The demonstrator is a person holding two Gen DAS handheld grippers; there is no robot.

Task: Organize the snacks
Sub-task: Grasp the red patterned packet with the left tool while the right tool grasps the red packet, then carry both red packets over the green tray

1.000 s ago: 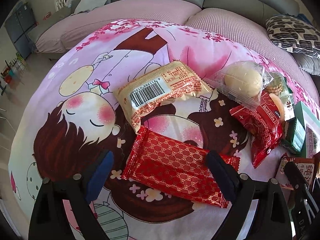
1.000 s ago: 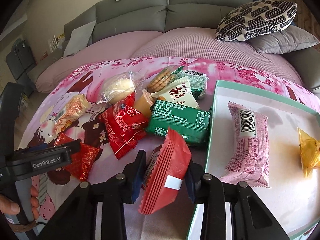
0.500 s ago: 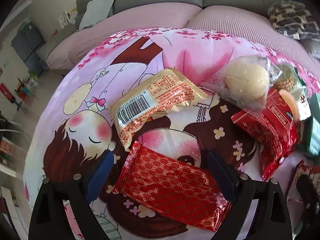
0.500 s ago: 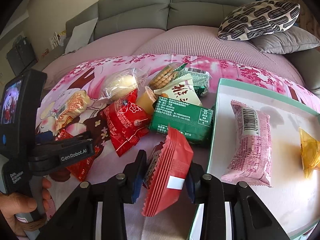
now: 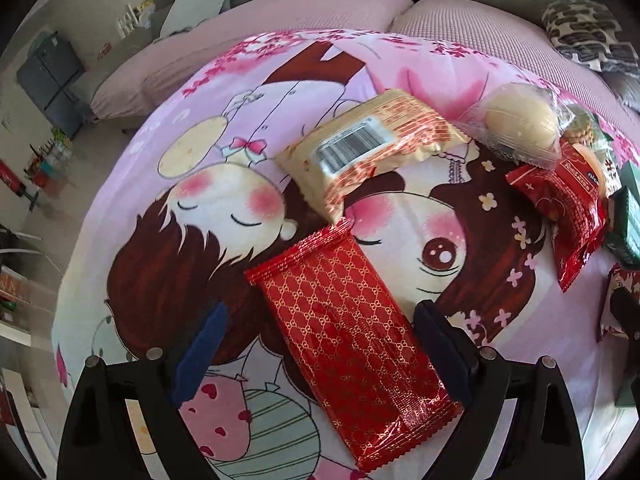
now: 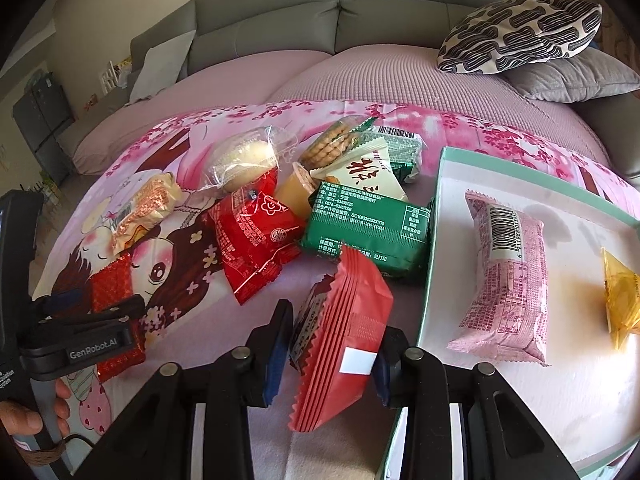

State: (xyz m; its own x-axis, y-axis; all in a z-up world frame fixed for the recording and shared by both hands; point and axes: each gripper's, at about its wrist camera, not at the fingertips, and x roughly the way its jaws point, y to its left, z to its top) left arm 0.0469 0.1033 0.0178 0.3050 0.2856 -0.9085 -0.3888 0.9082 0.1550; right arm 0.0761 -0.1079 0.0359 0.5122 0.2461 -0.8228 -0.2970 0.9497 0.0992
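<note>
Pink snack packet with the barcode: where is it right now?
In the right wrist view, the pink snack packet lies inside the white tray at right, between the green packet and a yellow wrapper.

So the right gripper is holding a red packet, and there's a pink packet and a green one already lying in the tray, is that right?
Not quite. The right wrist view shows the tray holding the pink packet and a yellow packet, not a green one. The green packet lies outside the tray, on the cloth by its left wall. The right gripper does hold a red packet.
</note>
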